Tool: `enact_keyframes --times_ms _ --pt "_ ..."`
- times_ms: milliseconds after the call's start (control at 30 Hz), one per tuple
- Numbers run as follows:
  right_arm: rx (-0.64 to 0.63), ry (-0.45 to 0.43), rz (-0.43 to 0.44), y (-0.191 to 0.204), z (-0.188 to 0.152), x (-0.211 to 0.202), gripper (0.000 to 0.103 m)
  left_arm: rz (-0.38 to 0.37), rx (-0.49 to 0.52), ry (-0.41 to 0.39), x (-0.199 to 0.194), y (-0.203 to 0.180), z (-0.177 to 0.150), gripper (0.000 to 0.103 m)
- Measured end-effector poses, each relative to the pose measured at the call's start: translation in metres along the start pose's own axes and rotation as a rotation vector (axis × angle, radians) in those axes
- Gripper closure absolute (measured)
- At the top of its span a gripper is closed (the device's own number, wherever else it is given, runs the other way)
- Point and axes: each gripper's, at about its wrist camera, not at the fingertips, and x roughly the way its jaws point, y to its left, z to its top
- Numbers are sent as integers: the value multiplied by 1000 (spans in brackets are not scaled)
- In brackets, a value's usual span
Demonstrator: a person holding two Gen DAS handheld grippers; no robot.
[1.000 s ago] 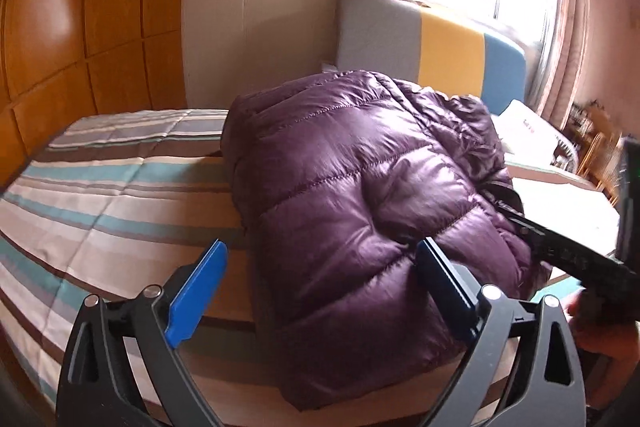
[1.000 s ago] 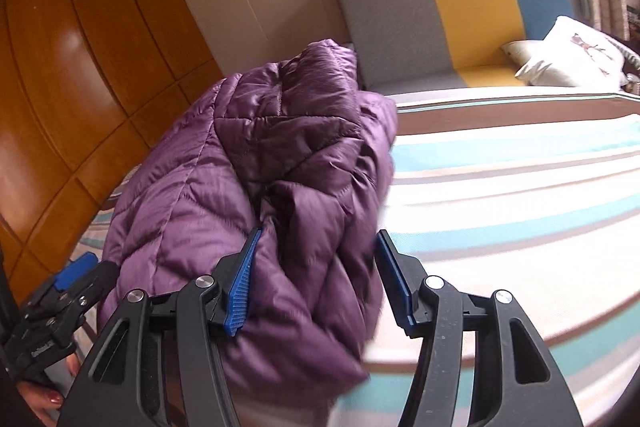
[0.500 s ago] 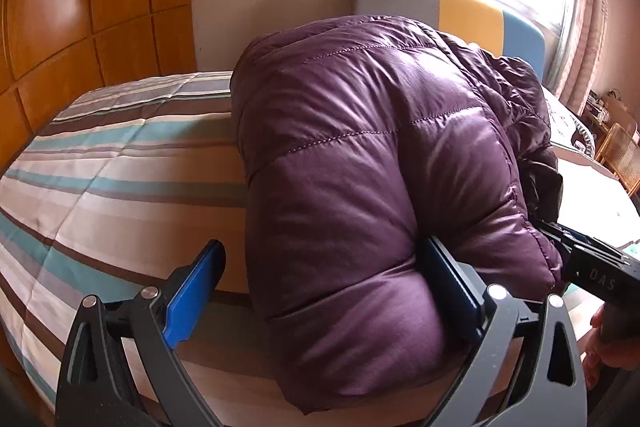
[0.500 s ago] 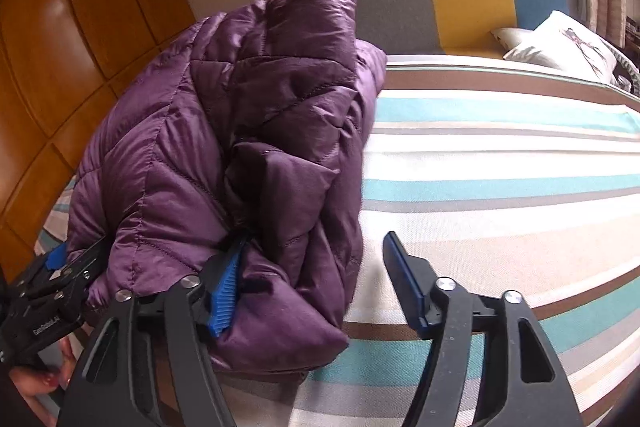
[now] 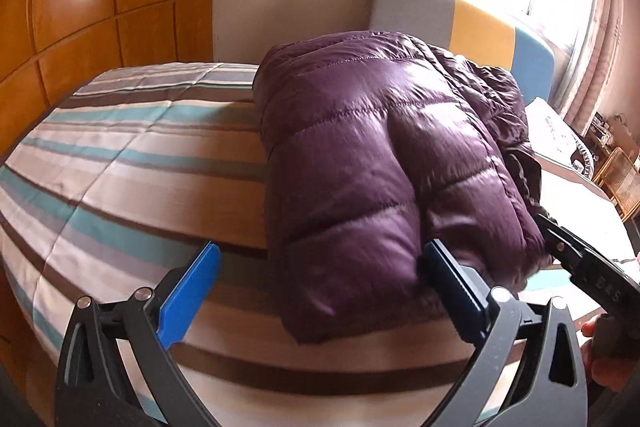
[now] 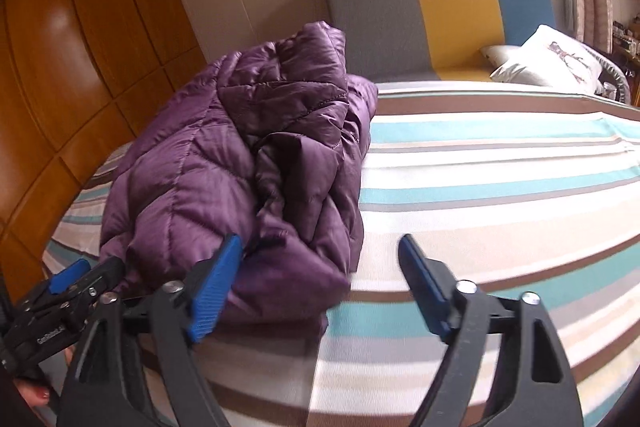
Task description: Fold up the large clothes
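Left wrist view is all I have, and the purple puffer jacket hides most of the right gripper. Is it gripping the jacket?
Observer: No. The right gripper has its jaws opening. The near corner of the purple puffer jacket lies between them, but one of the pads hangs over bare striped bedspread.
Operator: Is the jacket's right side tidy?
Observer: Not quite. Folded layers show along that edge, bunched rather than flat.
Operator: Anything beyond it on that side?
Observer: A white printed pillow lies by the headboard, well apart from the jacket.
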Motion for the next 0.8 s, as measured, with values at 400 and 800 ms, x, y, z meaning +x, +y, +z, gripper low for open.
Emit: enact_keyframes --times_ms 400,800 --pt "-78 -32 22 16 -31 -52 6 119 81 -28 -53 -17 -32 2" --pt "-128 -86 -27 22 -43 -86 5 106 57 -100 -96 -12 -50 2"
